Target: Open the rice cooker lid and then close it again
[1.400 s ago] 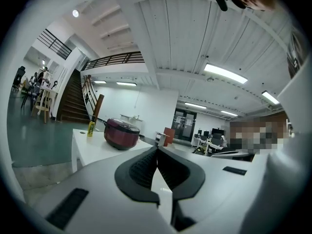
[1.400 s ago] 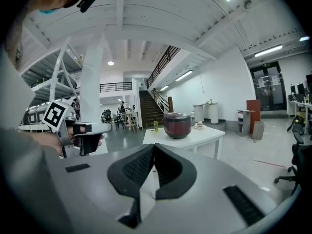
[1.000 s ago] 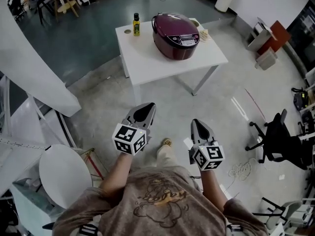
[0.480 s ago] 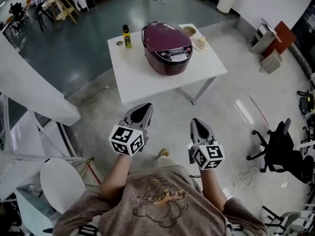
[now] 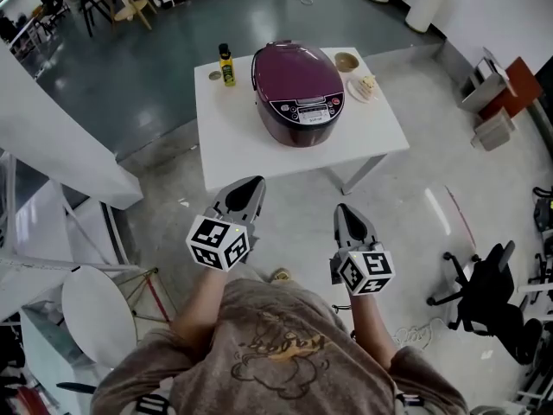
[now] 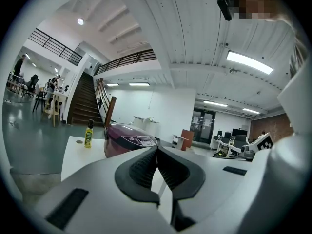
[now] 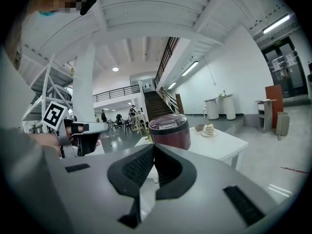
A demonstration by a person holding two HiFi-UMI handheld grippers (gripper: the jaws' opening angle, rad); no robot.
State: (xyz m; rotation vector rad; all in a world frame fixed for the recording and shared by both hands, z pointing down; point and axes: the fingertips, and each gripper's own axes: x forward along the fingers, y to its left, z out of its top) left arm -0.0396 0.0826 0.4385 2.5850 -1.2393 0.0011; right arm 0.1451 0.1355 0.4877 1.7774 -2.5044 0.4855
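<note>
Maroon and glossy, the rounded rice cooker [image 5: 298, 93] sits near the middle of the white rectangular table [image 5: 233, 150], its lid [image 5: 296, 69] down and its control panel facing me. Behind it on the left, a small yellow-green bottle with a black cap [image 5: 226, 65] stands upright with a small round disc just beside it. On the right, a little brown bowl [image 5: 346, 61] and a white plate carrying a slice of cake [image 5: 366, 87] rest close to the far corner.

I have both tools out over the pale polished floor, short of the table's near edge and well apart from the cooker. My left gripper [image 5: 251, 187] has its ribbed black pads pressed together with nothing between them, and in the left gripper view the cooker [image 6: 127, 143] shows just beyond its tip [image 6: 157, 150]. My right gripper [image 5: 346, 214] is likewise closed and empty [image 7: 153, 149], pointing toward the cooker [image 7: 169, 130] across the table.

A black wheeled office chair [image 5: 484, 292] stands off to the right.
</note>
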